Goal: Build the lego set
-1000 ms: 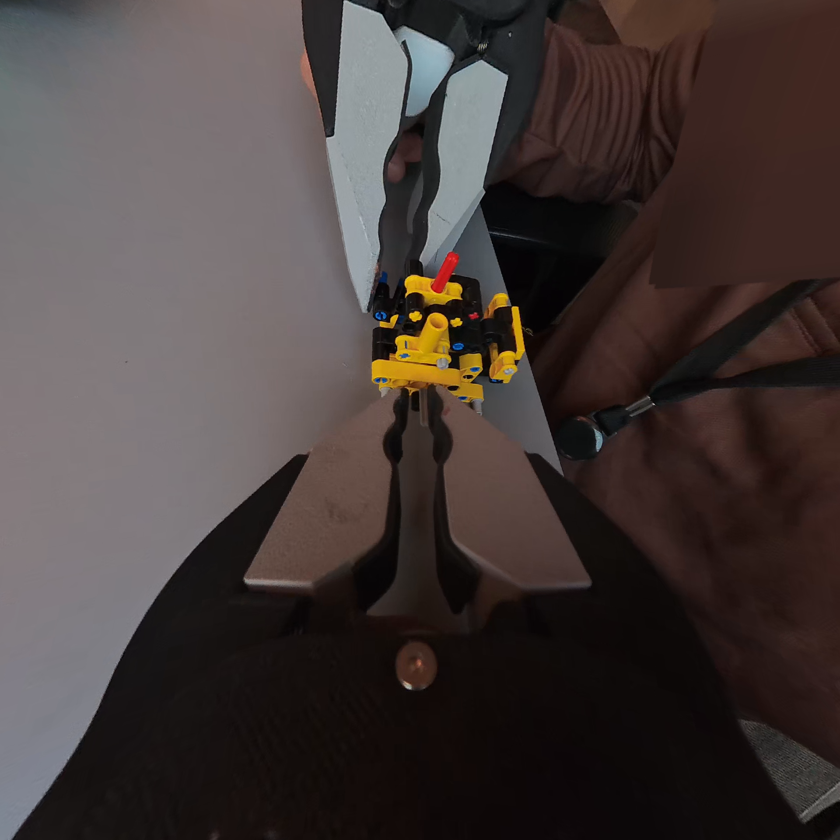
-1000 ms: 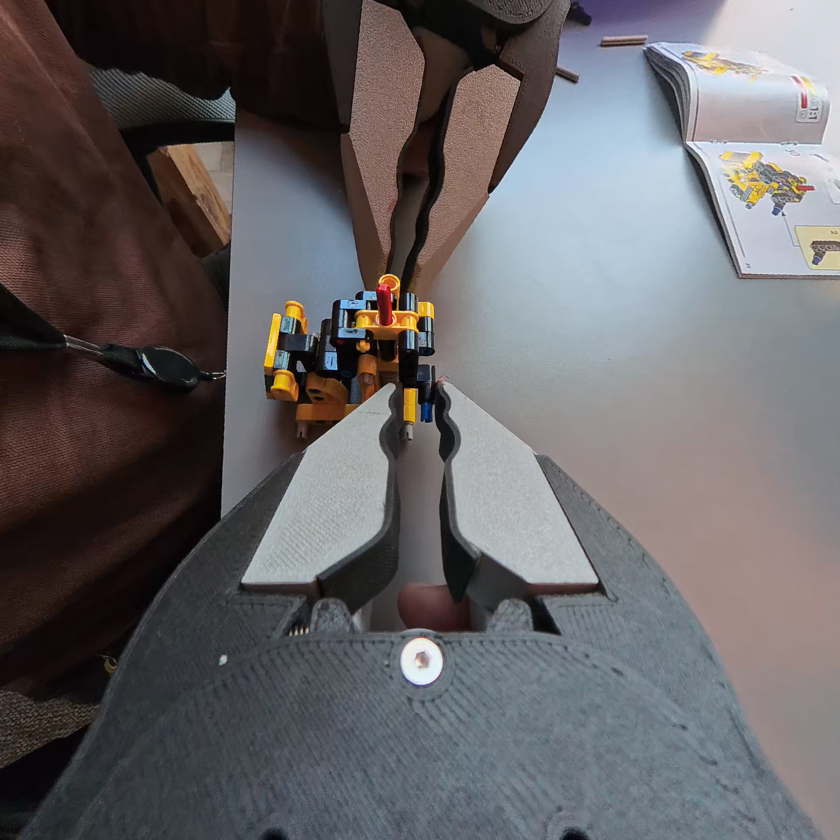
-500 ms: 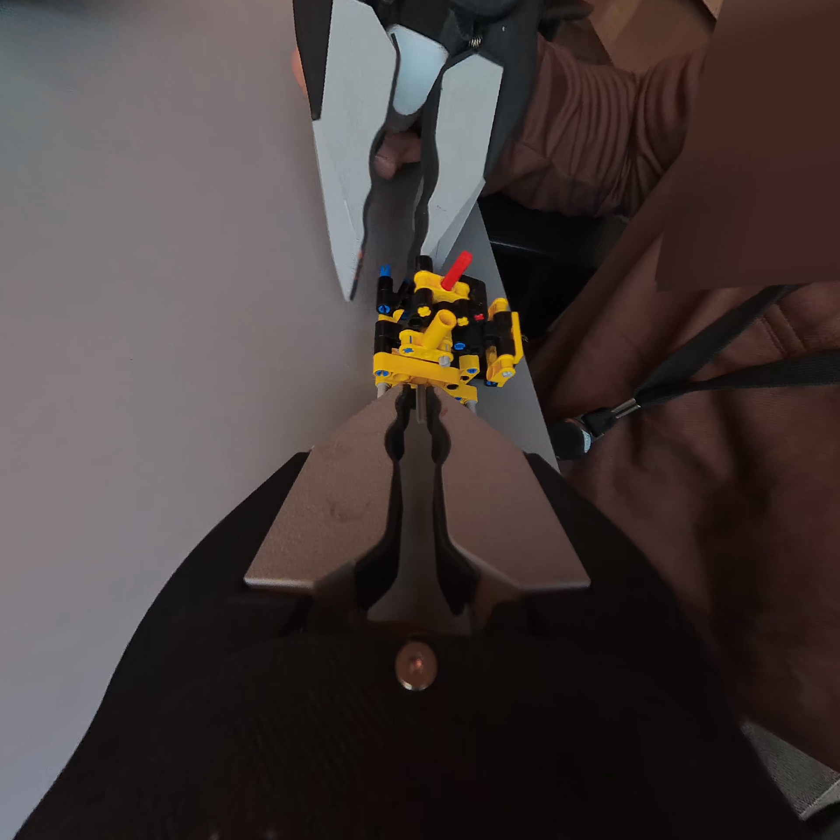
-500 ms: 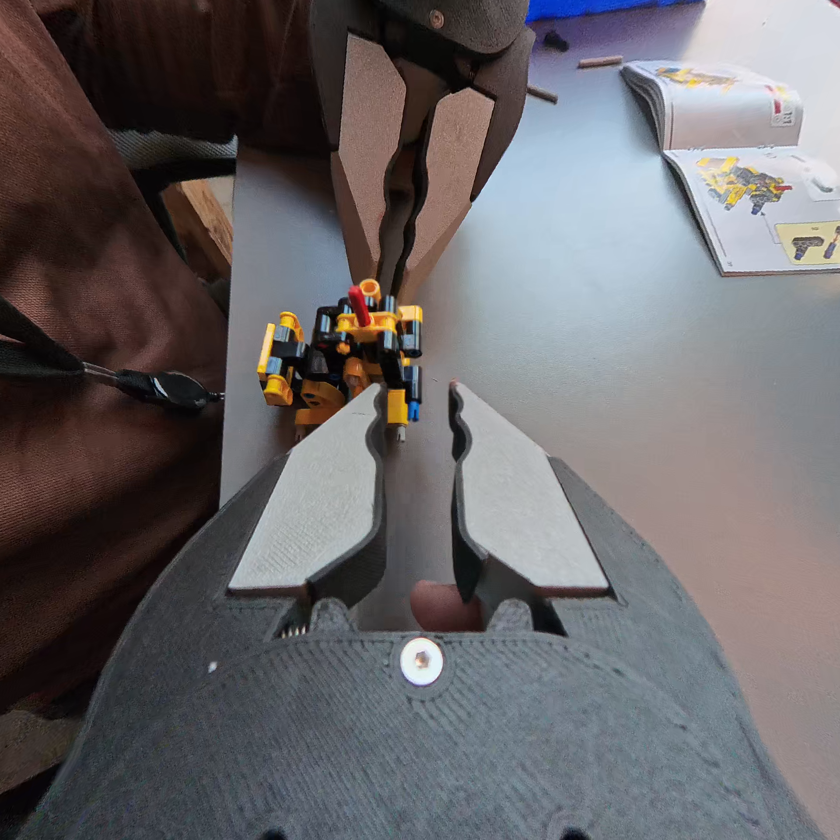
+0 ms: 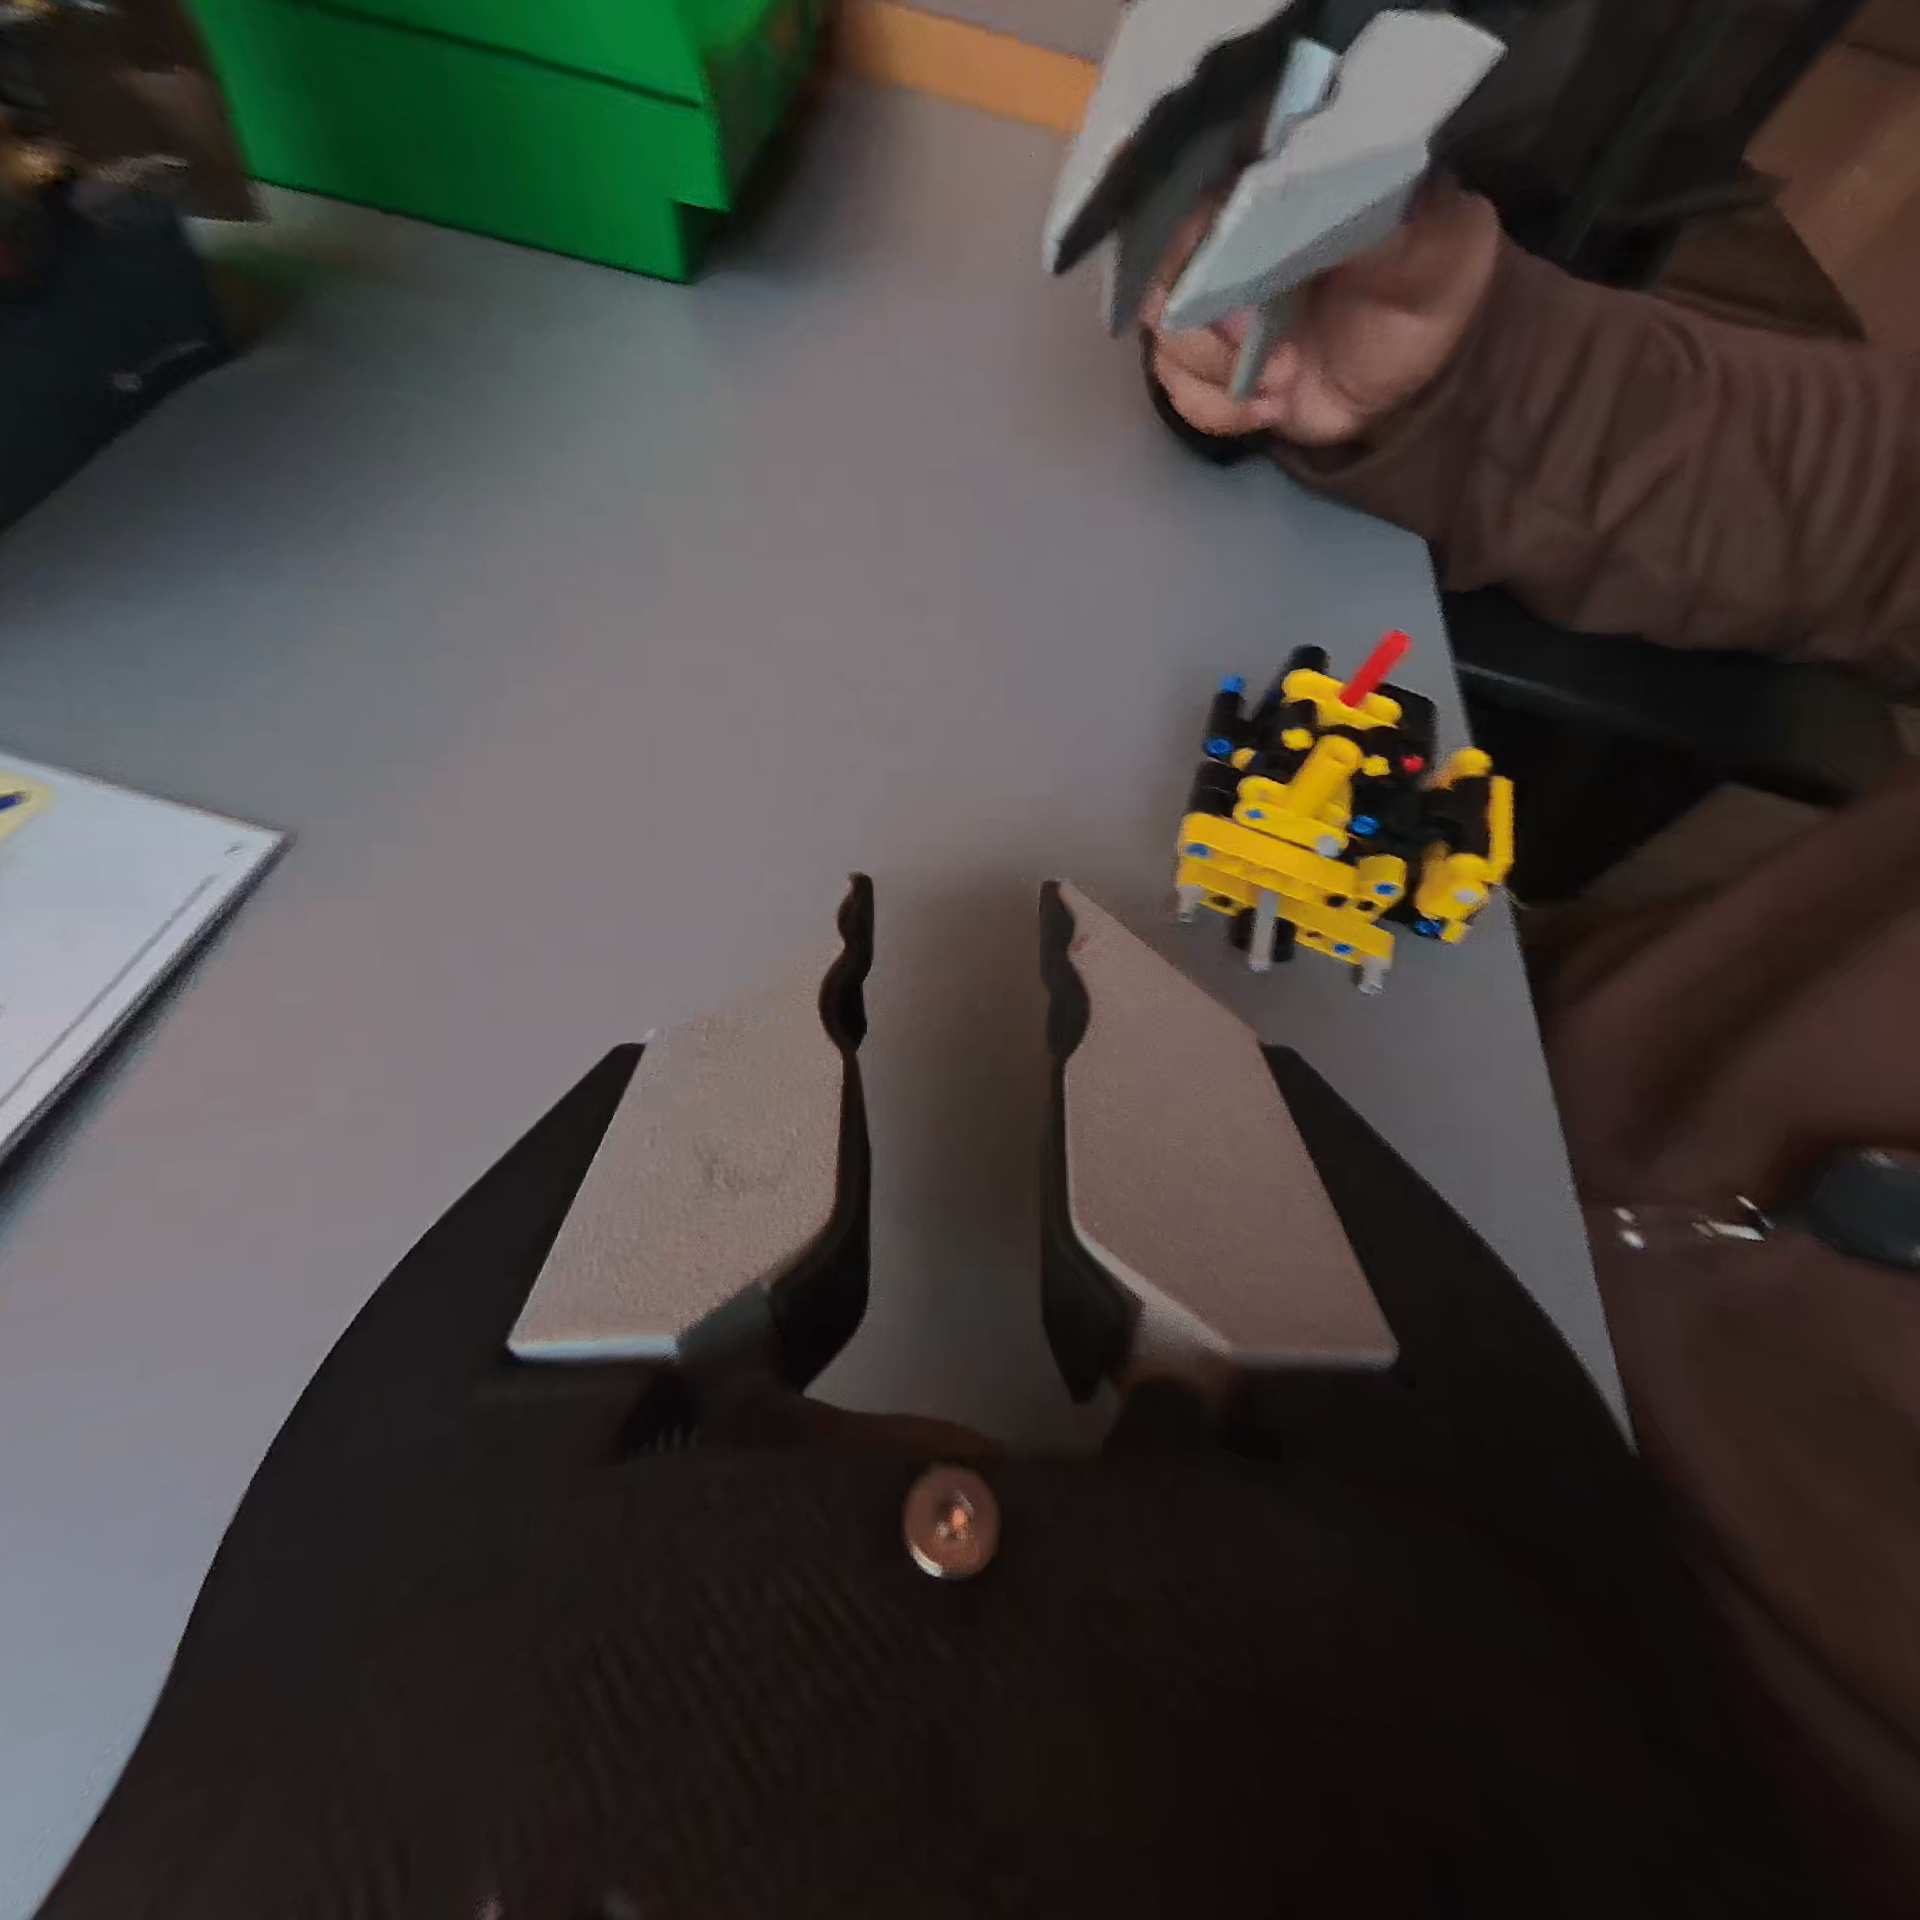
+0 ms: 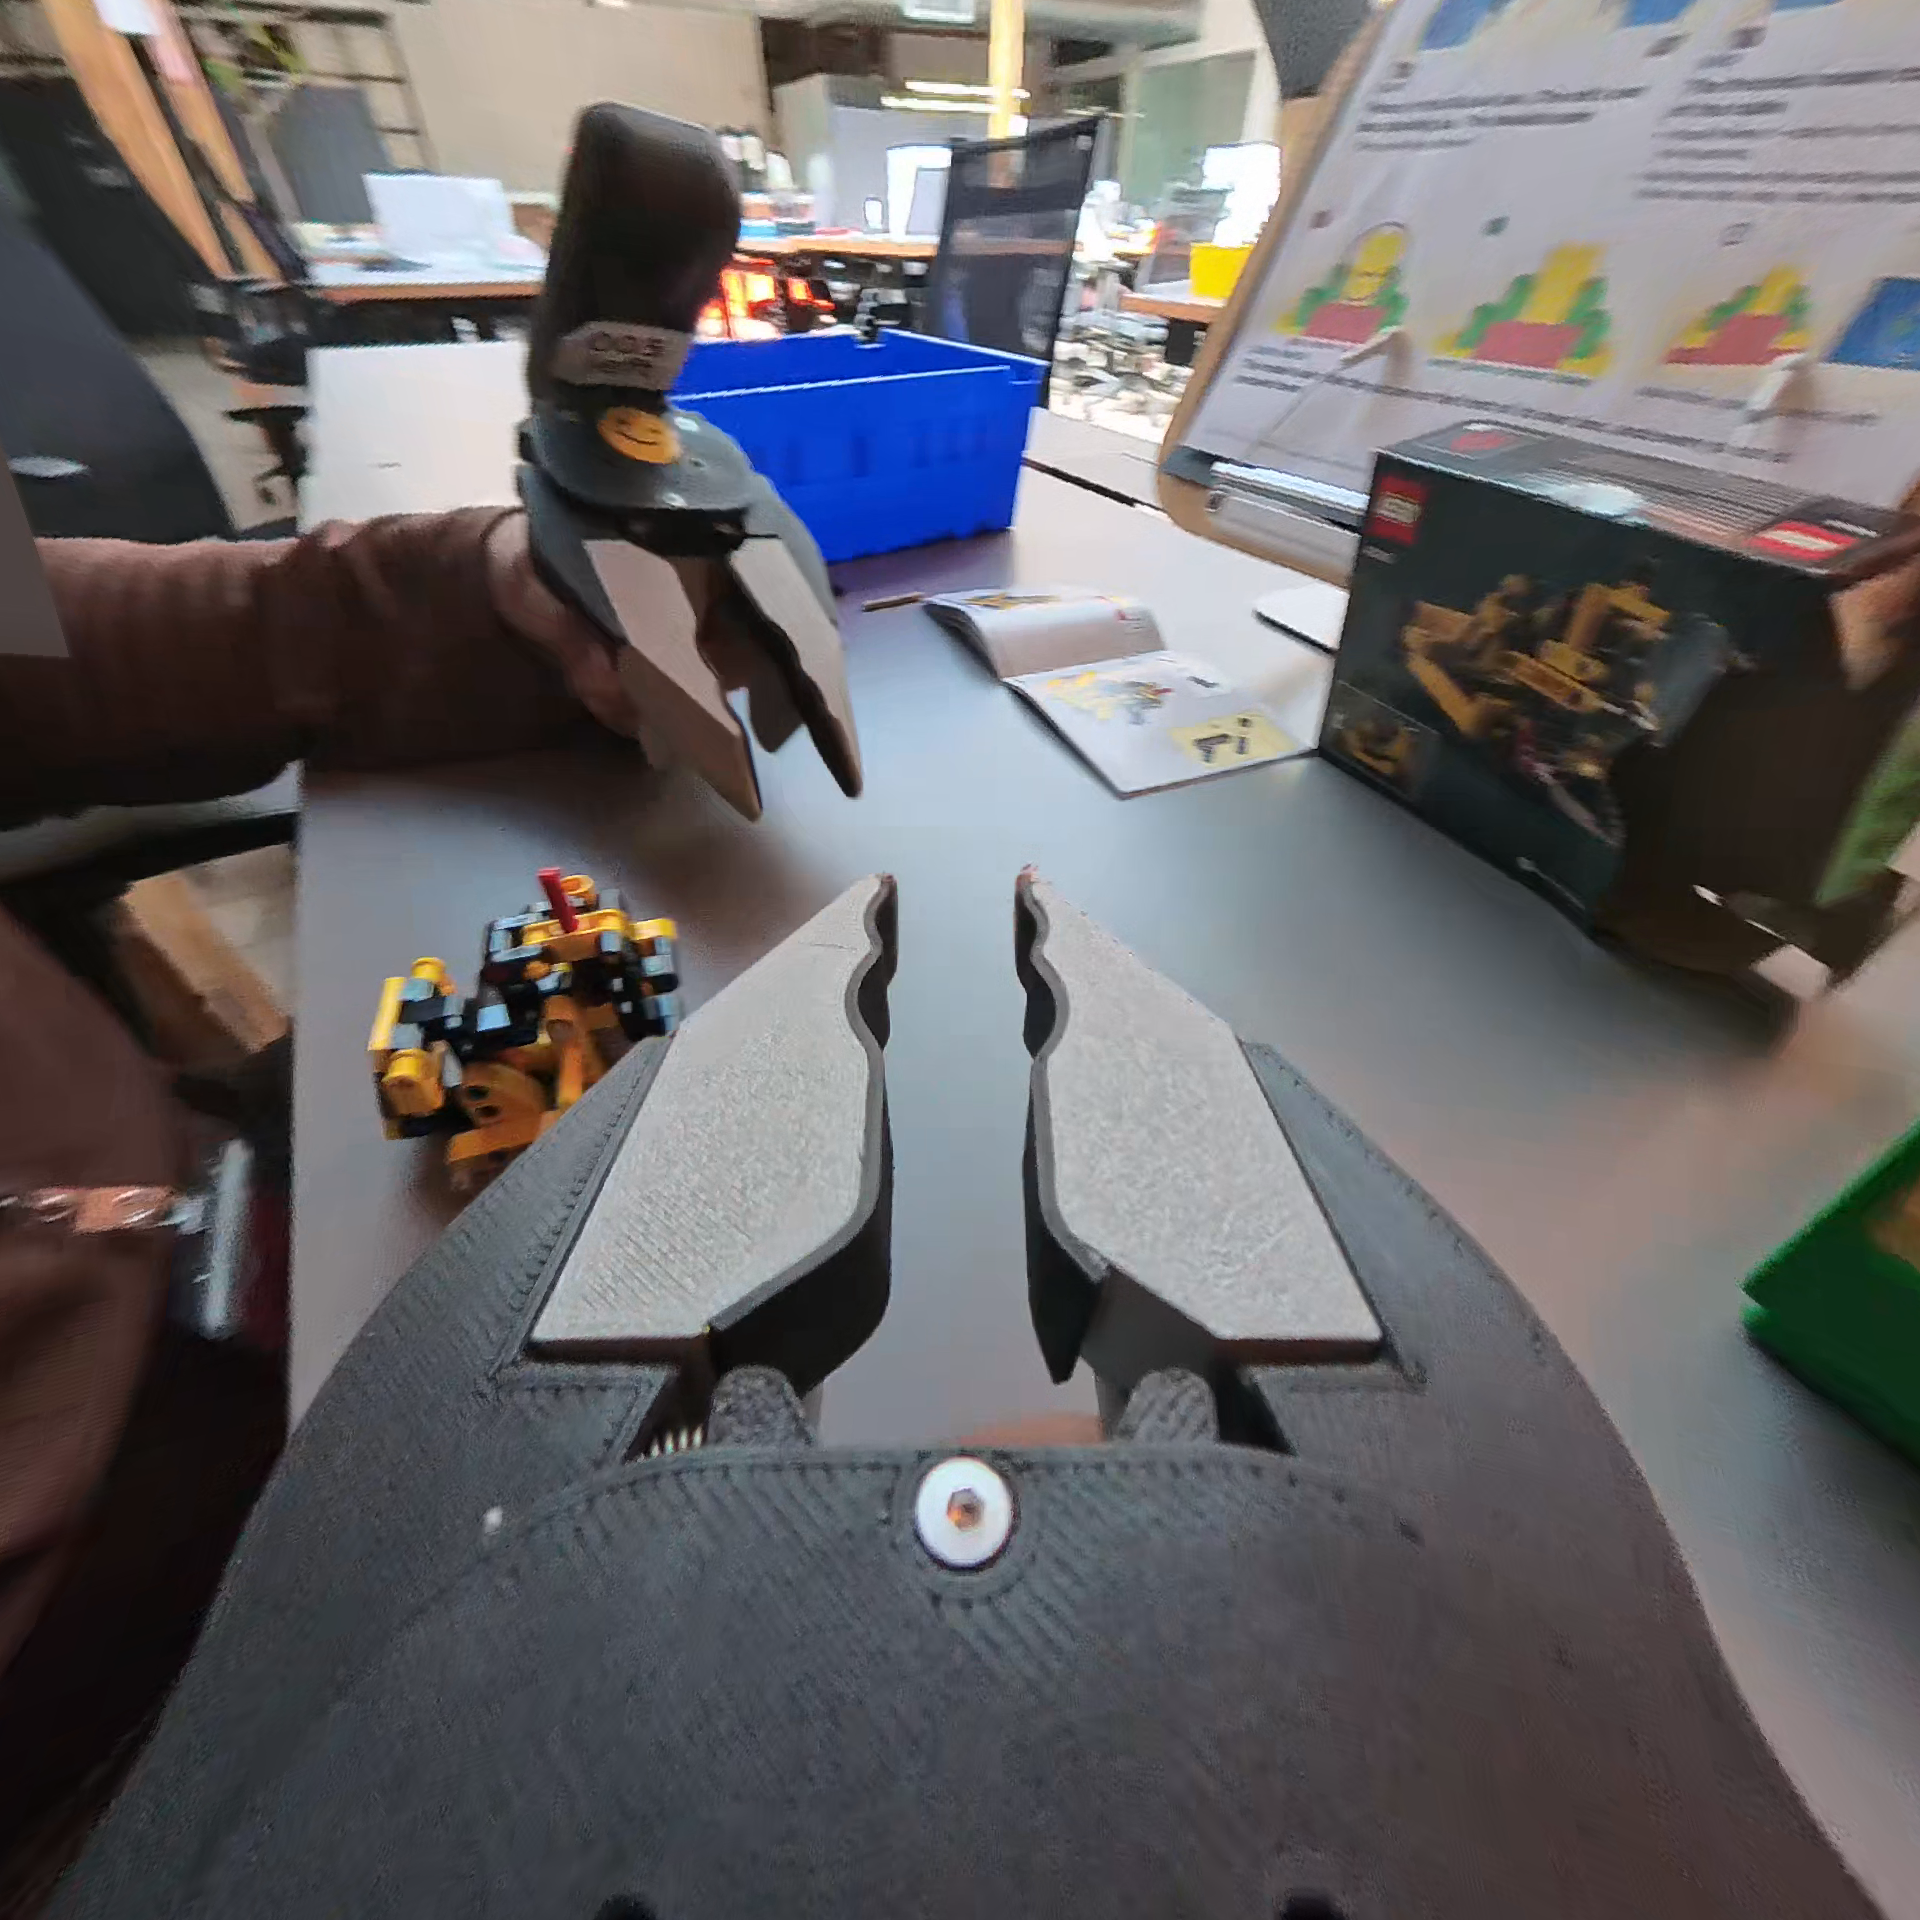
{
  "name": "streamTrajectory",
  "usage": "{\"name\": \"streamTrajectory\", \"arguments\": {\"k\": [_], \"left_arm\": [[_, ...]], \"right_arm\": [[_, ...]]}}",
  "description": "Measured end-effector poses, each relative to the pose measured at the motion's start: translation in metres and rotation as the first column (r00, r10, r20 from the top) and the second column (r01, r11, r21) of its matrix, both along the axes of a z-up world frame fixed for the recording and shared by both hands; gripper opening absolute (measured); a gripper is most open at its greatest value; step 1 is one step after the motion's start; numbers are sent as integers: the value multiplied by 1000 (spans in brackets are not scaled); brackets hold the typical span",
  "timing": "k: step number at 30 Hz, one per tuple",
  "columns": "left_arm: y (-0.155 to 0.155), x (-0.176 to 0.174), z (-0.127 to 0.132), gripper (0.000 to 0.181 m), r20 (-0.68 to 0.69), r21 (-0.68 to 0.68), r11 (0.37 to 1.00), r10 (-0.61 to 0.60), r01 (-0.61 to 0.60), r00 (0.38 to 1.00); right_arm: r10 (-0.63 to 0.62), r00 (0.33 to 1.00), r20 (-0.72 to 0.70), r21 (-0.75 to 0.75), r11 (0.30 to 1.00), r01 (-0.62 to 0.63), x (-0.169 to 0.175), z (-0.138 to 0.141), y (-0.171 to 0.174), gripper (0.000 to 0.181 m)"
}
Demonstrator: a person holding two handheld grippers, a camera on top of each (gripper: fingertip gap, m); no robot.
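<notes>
A small yellow and black lego build [image 5: 1340,821] with a red pin on top rests on the grey table near its edge, by the person's lap. It also shows in the right wrist view [image 6: 525,1013], to the left of my right gripper. My left gripper [image 5: 951,899] is open and empty, raised, with the build ahead to its right. My right gripper [image 6: 954,894] is open and empty, lifted above the table. Each gripper shows in the other's view, left [image 6: 800,774] and right [image 5: 1148,296], both held up off the build.
An open instruction booklet [image 6: 1122,681] lies on the table [image 5: 644,582], its corner also at the left [image 5: 94,914]. A dark lego box [image 6: 1538,686], a blue bin [image 6: 862,447], a green box [image 5: 488,114] and a leaning picture board [image 6: 1621,208] stand around. The person's brown sleeve [image 5: 1621,457] is close. My right fingertips sit around 12 cm from my left ones.
Both grippers have let go of the build, opened and pulled up and away. The build now rests alone on the table.
</notes>
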State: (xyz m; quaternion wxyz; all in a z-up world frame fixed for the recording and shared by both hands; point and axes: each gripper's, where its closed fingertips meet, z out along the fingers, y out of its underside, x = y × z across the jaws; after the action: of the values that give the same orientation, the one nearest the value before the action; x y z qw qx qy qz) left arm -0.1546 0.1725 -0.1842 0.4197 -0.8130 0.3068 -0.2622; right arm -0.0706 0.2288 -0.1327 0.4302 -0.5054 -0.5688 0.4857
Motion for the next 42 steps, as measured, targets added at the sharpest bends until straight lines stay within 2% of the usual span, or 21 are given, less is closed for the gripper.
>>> {"name": "streamTrajectory", "arguments": {"k": [1, 4, 6, 8, 11, 12, 14, 21, 25, 31, 37, 42], "left_arm": [[6, -11, 3, 30, 13, 15, 998, 63, -63, 998], [16, -47, 14, 29, 44, 78, 971, 223, -226, 974], [19, -79, 13, 28, 1, 125, 931, 345, -342, 939], [16, -99, 18, 25, 19, 154, 904, 401, -399, 916], [15, -120, 34, 2, 137, 178, 864, 452, -471, 881], [16, -124, 38, 0, 168, 189, 855, 456, -483, 874], [17, -126, 41, 0, 186, 191, 853, 454, -485, 871], [22, -126, 36, 1, 121, 214, 840, 483, -498, 867], [25, -124, 31, 0, 126, 163, 859, 470, -486, 873], [22, -126, 36, 0, 150, 186, 849, 472, -494, 869], [23, -123, 31, 0, 121, 177, 859, 466, -481, 877], [24, -126, 32, 0, 136, 164, 851, 481, -498, 866]], "right_arm": [[-46, 999, 6, -2, 999, 46, -1, -1, 8, 19], [-138, 990, 6, -24, 990, 138, 0, -1, 24, 19], [-154, 988, 10, -33, 987, 154, 0, -1, 27, 20], [-143, 990, 20, -35, 989, 143, -1, -3, 26, 21], [-128, 991, 27, -51, 990, 130, -2, -4, 25, 22], [-127, 992, 26, -57, 990, 129, -1, -4, 25, 23], [-126, 992, 20, -65, 990, 127, -1, -3, 26, 24], [-124, 992, 12, -80, 989, 124, 0, -1, 27, 27], [-122, 993, 10, -57, 991, 122, 0, -1, 24, 30], [-120, 993, -19, 8, 993, 120, 2, 2, 16, 30], [-57, 998, -1, -43, 997, 57, 15, 0, -12, 49], [66, 979, 190, -4, 998, -67, 24, -26, -63, 75]]}}
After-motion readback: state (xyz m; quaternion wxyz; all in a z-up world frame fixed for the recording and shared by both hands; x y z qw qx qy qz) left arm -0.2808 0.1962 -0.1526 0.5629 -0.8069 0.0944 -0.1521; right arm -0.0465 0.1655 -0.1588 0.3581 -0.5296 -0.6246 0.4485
